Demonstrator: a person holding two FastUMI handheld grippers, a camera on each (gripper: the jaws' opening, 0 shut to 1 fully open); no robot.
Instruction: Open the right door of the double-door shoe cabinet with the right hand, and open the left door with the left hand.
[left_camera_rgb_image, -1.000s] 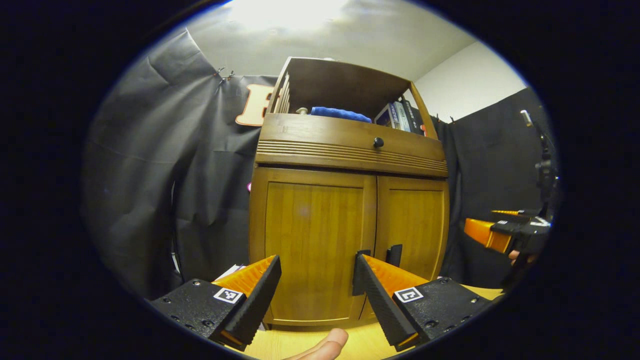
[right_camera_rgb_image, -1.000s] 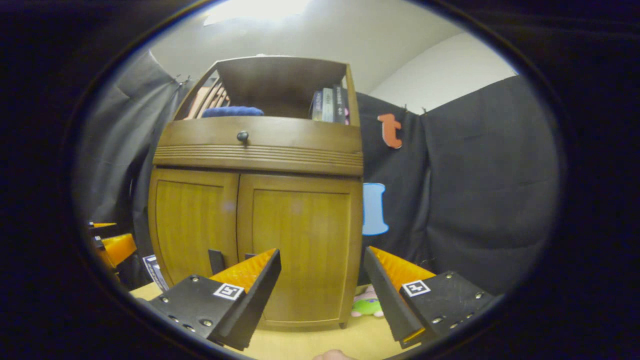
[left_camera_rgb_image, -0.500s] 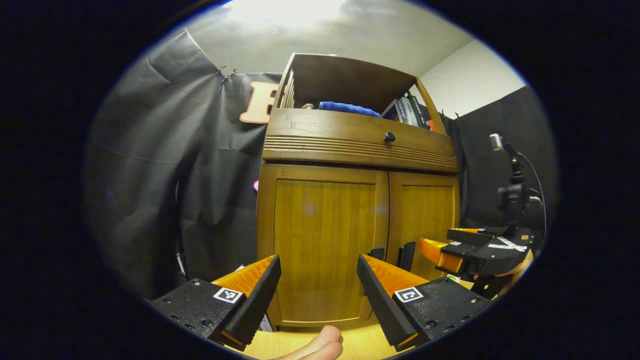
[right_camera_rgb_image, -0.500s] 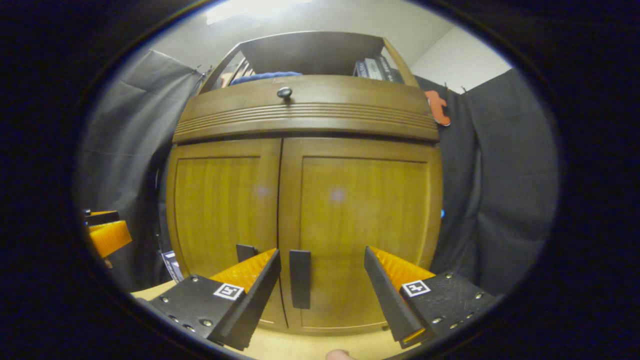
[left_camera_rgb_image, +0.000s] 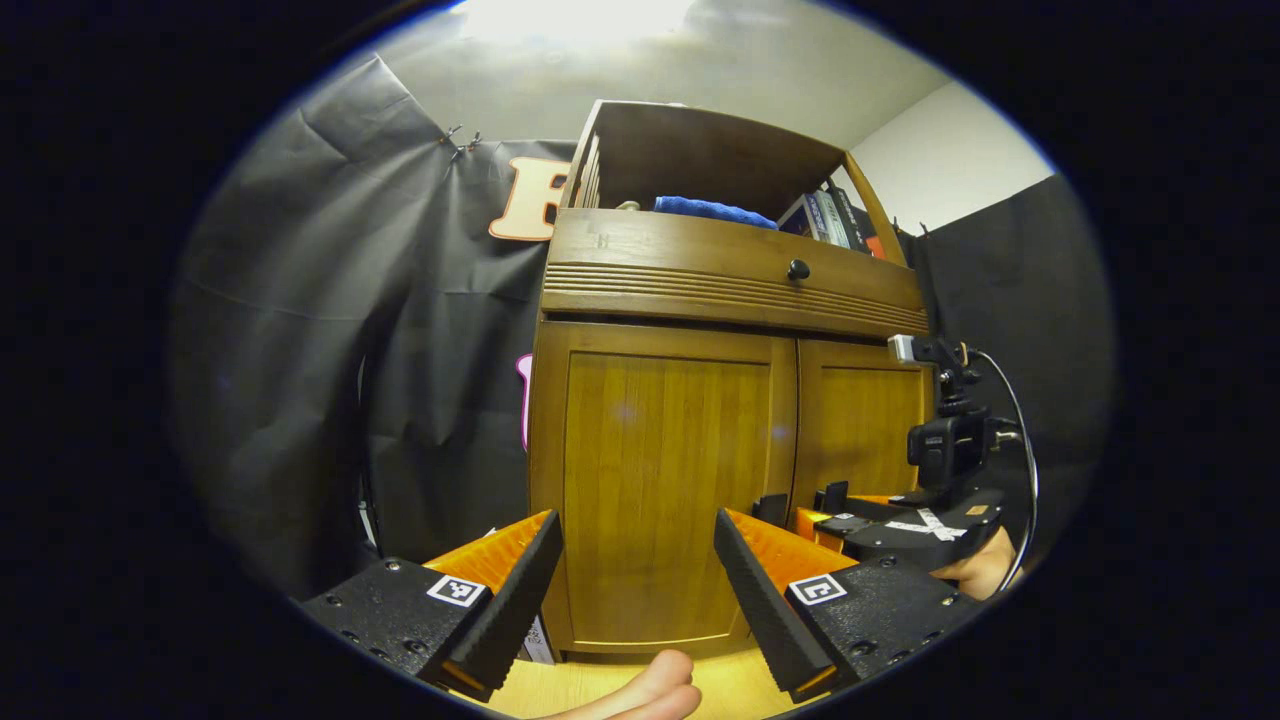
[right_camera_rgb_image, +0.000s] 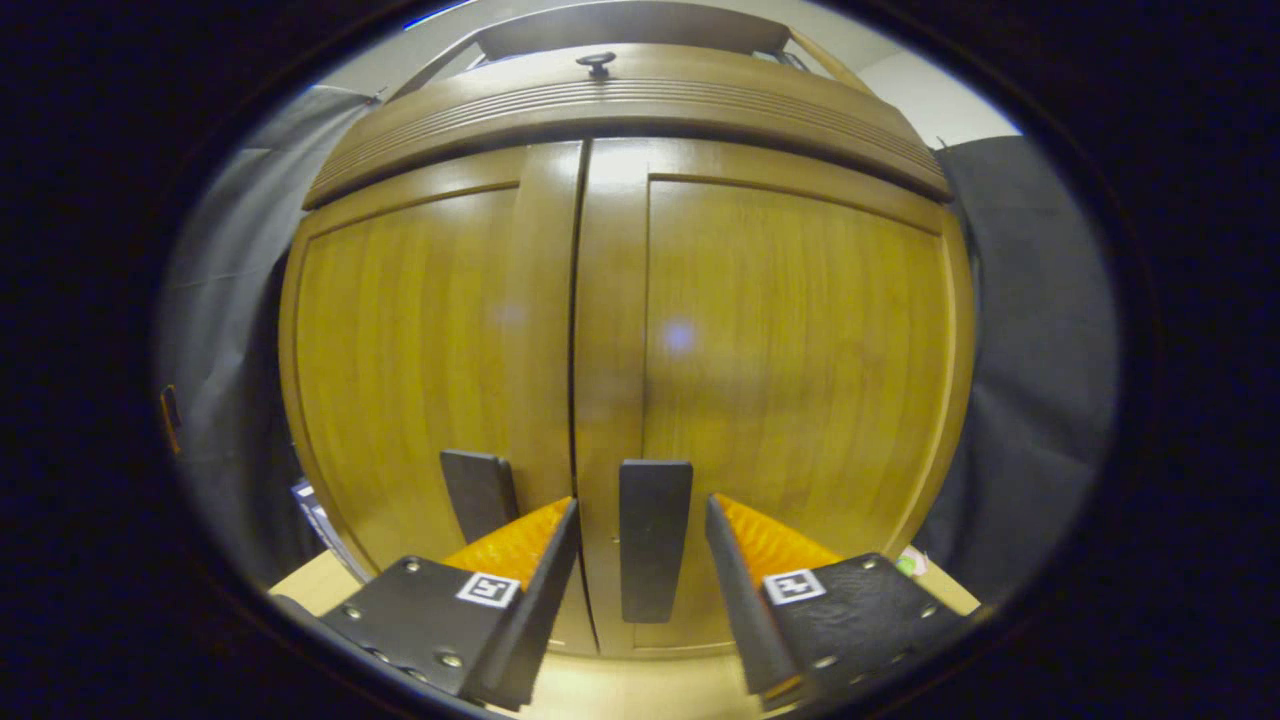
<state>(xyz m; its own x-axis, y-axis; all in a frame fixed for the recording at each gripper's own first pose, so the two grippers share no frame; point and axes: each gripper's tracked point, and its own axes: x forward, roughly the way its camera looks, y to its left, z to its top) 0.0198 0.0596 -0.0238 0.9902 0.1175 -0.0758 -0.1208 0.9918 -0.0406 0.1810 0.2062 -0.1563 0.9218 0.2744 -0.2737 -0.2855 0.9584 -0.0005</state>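
Note:
The wooden shoe cabinet (left_camera_rgb_image: 700, 290) stands with both doors shut. In the right gripper view the right door (right_camera_rgb_image: 800, 340) is very close. Its dark upright handle (right_camera_rgb_image: 655, 540) stands between the fingers of my right gripper (right_camera_rgb_image: 640, 505), which is open, with a small gap on each side. The left door's handle (right_camera_rgb_image: 480, 495) is just to the left. In the left gripper view my left gripper (left_camera_rgb_image: 636, 520) is open and held back from the left door (left_camera_rgb_image: 660, 470), with nothing between its fingers. The right gripper (left_camera_rgb_image: 900, 525) shows there by the two handles (left_camera_rgb_image: 770, 508).
Above the doors is a drawer front with a dark knob (left_camera_rgb_image: 798, 269). The open shelf on top holds a blue cloth (left_camera_rgb_image: 712, 210) and books (left_camera_rgb_image: 830, 215). The cabinet rests on a light wooden surface (left_camera_rgb_image: 730, 680). A person's fingertip (left_camera_rgb_image: 650, 690) shows at the bottom edge.
My right gripper has moved in close to the cabinet, and its fingers now straddle the right door's handle, set slightly narrower. The left gripper has shifted only a little. Both doors stay shut.

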